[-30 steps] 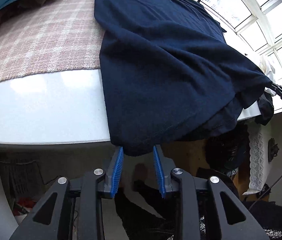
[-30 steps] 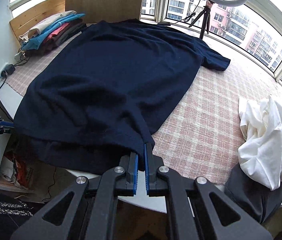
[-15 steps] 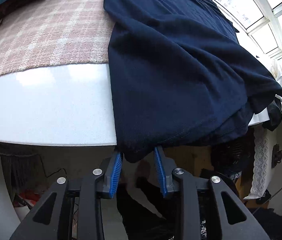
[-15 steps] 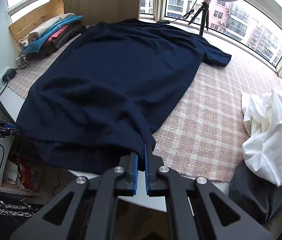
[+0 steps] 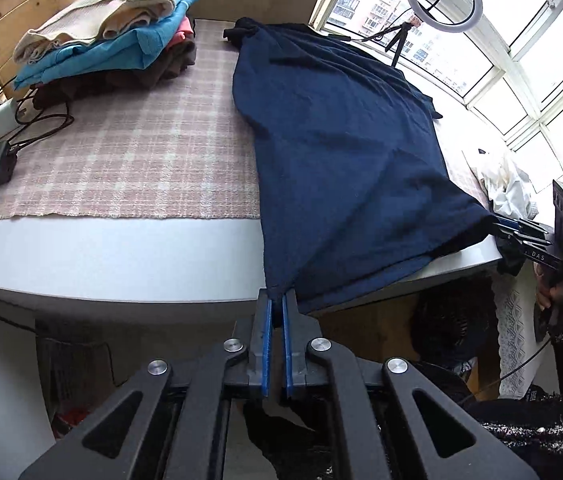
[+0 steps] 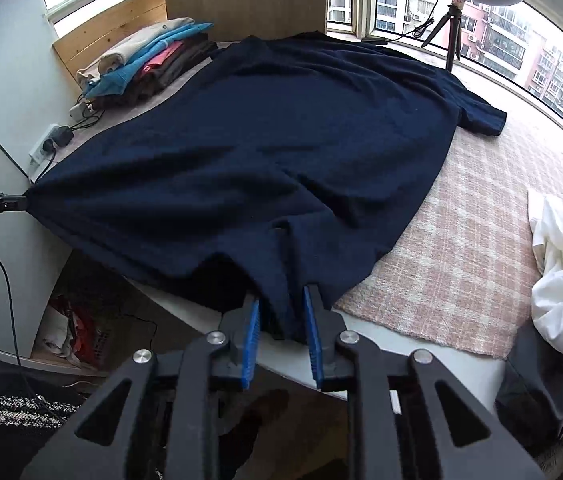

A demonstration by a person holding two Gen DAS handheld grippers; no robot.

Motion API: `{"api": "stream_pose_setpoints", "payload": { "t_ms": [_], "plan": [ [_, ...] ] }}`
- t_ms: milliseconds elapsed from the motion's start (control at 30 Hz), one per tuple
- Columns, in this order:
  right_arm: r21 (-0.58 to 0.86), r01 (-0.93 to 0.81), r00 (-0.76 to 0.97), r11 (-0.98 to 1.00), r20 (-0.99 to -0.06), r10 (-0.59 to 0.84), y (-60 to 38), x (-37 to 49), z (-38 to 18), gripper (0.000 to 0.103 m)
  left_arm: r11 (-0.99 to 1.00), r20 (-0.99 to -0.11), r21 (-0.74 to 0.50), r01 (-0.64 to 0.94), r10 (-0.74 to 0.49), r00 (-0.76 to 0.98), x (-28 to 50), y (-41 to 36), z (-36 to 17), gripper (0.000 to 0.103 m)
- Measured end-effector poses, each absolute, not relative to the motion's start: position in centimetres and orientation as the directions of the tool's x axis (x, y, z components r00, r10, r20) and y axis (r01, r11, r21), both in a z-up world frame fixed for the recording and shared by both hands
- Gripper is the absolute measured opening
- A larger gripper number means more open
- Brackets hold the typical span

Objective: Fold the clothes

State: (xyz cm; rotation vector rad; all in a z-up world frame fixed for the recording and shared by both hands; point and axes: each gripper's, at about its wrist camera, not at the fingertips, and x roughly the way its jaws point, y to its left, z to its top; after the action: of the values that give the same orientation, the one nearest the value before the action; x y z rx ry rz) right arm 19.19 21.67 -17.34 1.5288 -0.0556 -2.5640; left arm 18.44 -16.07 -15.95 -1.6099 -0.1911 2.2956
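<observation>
Your left gripper (image 5: 276, 300) clamps the shirt (image 5: 345, 160) hem corner; your right gripper (image 6: 281, 320), jaws just opening, straddles the opposite corner, shirt stretching away lengthwise.

I see a navy shirt (image 6: 265, 132) spread flat across the checked cloth (image 6: 461, 240). Its hem hangs past the cloth's near edge.

"DAS" on the right gripper (image 5: 497, 227); "GenRobot.AI" on the left gripper (image 6: 21, 202).
</observation>
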Motion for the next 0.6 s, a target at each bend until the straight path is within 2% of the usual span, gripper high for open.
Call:
{"api": "stream_pose_setpoints", "payload": {
  "t_ms": [133,333,467,600],
  "plan": [
    [0.053,0.082,-0.455,-0.995,-0.887,-0.085,20.6,20.5,-20.2,0.034,-0.941,-0.911,-0.290,-0.176,0.328,-0.252,17.8,-14.2,-17.7,0.004],
    [0.176,-0.105,-0.467,-0.979,-0.877,-0.108,23.2,22.2,-22.3,0.034,-0.935,-0.926,-0.304,-0.186,0.335,-0.174,17.9,-14.5,-18.5,0.005],
    [0.215,-0.199,-0.505,-0.956,-0.859,-0.088,25.4,22.4,-22.5,0.034,-0.953,-0.945,-0.227,-0.201,0.265,-0.190,18.3,-15.2,-17.7,0.005],
    [0.232,-0.196,-0.505,-0.953,-0.856,-0.105,26.7,22.0,-22.8,0.034,-0.933,-0.933,-0.226,-0.279,0.290,-0.215,17.8,-12.4,-16.0,0.003]
  ]
}}
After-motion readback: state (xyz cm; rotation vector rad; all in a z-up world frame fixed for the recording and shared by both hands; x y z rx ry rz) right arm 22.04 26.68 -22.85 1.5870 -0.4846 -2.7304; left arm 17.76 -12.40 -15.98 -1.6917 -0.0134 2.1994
